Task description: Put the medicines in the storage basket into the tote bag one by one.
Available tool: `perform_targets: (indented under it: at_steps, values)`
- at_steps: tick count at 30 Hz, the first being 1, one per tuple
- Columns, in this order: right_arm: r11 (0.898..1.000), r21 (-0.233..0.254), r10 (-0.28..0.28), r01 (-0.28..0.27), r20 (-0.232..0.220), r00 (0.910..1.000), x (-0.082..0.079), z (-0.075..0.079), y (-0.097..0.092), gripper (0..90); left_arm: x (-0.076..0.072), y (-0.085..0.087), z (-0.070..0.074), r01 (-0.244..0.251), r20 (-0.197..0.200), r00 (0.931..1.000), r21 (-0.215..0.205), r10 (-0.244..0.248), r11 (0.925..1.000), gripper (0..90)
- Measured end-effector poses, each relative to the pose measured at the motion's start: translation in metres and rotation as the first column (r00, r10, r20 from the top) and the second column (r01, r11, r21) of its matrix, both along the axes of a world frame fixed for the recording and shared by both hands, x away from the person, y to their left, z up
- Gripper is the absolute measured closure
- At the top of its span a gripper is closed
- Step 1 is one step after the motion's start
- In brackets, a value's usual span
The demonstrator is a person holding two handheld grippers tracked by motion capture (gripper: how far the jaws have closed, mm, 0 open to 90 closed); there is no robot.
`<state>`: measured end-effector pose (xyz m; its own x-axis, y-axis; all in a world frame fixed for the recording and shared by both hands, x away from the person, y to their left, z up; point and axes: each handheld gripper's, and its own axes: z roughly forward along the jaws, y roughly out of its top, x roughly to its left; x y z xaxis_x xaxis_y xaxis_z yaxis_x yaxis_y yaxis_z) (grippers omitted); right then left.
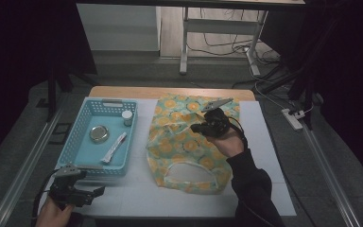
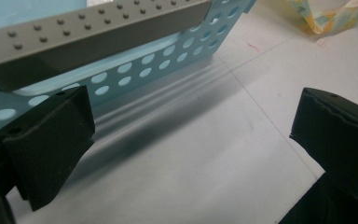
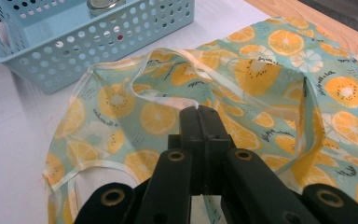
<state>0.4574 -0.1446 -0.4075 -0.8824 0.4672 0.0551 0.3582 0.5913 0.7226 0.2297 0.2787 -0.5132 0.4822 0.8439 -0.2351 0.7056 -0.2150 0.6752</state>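
A teal cloth bag (image 1: 184, 146) printed with orange slices lies crumpled on the white mat, its handle opening toward the near edge. My right gripper (image 1: 196, 127) hovers low over the bag's middle. In the right gripper view its jaws (image 3: 199, 111) are pressed together, the bag's (image 3: 261, 70) white trim runs up into the tips, and the cloth tents around them. My left gripper (image 1: 97, 191) rests at the near left corner, just in front of the blue basket (image 1: 85, 118). Its jaws (image 2: 196, 112) stand wide apart over bare mat with nothing between them.
The perforated basket (image 2: 168, 56) holds a round metal tin (image 1: 99, 134), a small white-capped bottle (image 1: 127, 117) and a white tube (image 1: 114, 148). The white mat (image 1: 264, 142) covers a wooden table (image 1: 170, 92). A power strip (image 1: 293, 118) lies on the floor at right.
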Motion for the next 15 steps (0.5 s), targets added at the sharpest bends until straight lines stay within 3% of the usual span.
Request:
perform_targets:
  at_steps: [5, 9, 15]
  values:
    - [1.0, -0.001, 0.003, -0.003, 0.0, 1.0, 0.0, 0.0, 0.0, 90.0, 0.0, 0.002, 0.006, 0.023, 0.01, 0.9997, -0.024, -0.023, 0.9994, 0.0]
    - [1.0, -0.001, 0.004, -0.004, 0.0, 1.0, 0.0, 0.0, 0.0, 90.0, 0.0, 0.003, 0.011, 0.04, -0.012, 0.9991, -0.048, -0.041, 0.998, 0.0]
    - [1.0, 0.001, 0.004, -0.004, 0.0, 1.0, 0.0, 0.0, 0.0, 90.0, -0.005, 0.004, 0.024, 0.038, 0.026, 0.999, -0.054, -0.037, 0.9978, 0.0]
